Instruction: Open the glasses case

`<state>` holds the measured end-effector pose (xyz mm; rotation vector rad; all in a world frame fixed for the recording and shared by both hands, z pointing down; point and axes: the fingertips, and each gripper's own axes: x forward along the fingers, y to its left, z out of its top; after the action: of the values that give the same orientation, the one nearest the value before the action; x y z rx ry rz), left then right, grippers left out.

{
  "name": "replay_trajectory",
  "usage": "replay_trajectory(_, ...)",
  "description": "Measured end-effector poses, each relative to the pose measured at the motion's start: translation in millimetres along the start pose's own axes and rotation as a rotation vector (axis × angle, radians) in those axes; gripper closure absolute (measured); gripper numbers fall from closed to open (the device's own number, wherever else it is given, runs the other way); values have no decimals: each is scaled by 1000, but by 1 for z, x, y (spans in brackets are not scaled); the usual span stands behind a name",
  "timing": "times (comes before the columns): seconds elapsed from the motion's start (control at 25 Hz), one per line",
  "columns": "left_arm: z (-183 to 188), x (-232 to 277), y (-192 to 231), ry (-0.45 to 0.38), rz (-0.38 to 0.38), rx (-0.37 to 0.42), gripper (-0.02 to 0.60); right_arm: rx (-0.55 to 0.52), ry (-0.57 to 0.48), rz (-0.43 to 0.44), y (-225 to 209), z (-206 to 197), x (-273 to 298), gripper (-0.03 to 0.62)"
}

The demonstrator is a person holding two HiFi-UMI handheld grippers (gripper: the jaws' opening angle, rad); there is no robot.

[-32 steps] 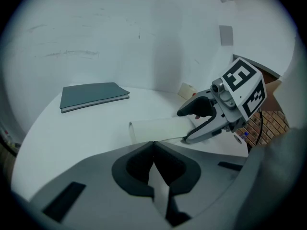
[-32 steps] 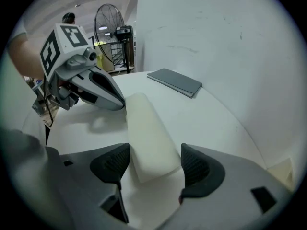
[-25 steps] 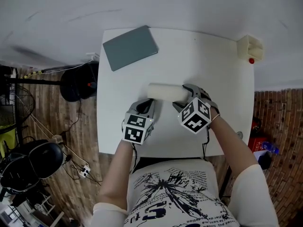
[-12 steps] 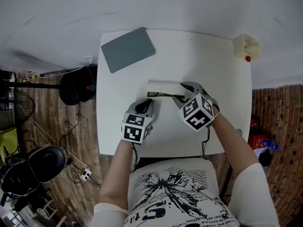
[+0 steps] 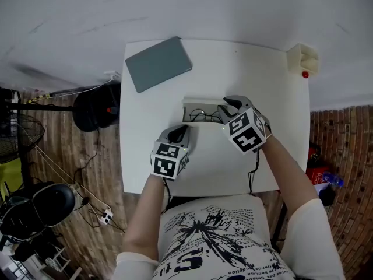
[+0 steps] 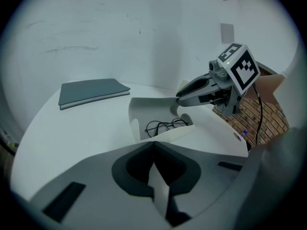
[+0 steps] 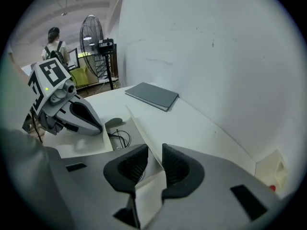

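The white glasses case (image 5: pixel 195 105) lies open at mid-table, with dark wire glasses (image 5: pixel 207 117) showing inside. My left gripper (image 5: pixel 179 132) is shut on the case's near wall (image 6: pixel 165 134), its pads meeting on the thin white edge (image 6: pixel 153 150). My right gripper (image 5: pixel 230 105) is at the case's right end. Its jaws are closing with the raised lid flap (image 7: pixel 136 128) between them (image 7: pixel 154 152), and a gap still shows beside the flap. The glasses (image 6: pixel 165 126) also appear in the left gripper view, behind the held wall.
A grey notebook (image 5: pixel 158 63) lies at the table's far left corner. A small cream box with a red button (image 5: pixel 303 60) sits at the far right corner. The white table (image 5: pixel 262 86) ends just behind both hands. A fan (image 7: pixel 91 37) and a person (image 7: pixel 53 47) stand beyond the table.
The case's lid has swung up from shut to open, so the glasses now show. My right gripper rose and shifted toward the far side. My left gripper stayed put.
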<state>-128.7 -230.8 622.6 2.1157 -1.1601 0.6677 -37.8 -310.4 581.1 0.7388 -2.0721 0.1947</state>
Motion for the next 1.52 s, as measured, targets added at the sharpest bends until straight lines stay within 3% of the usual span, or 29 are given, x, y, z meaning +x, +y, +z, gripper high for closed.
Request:
replay_trajectory(0.68,4,2,6,2,16,-39,568,-62,-32,-27,-30,9,29,464)
replay_trajectory(1.04,4,1,7,14,25,-27,568,92,-53,-44,-31,9,13,402)
replay_trajectory(1.24,9,-13,3,2,46,33,568,238,-94,-94,-35,10,-23,476)
replay_trajectory(1.4,19,-34,-3,-22,53,64,568,344,-182,-136,-32,18,-59,579)
replay_trajectory(1.52,30,-54,-7,-57,60,80,568,374,-279,-171,-26,25,-89,579)
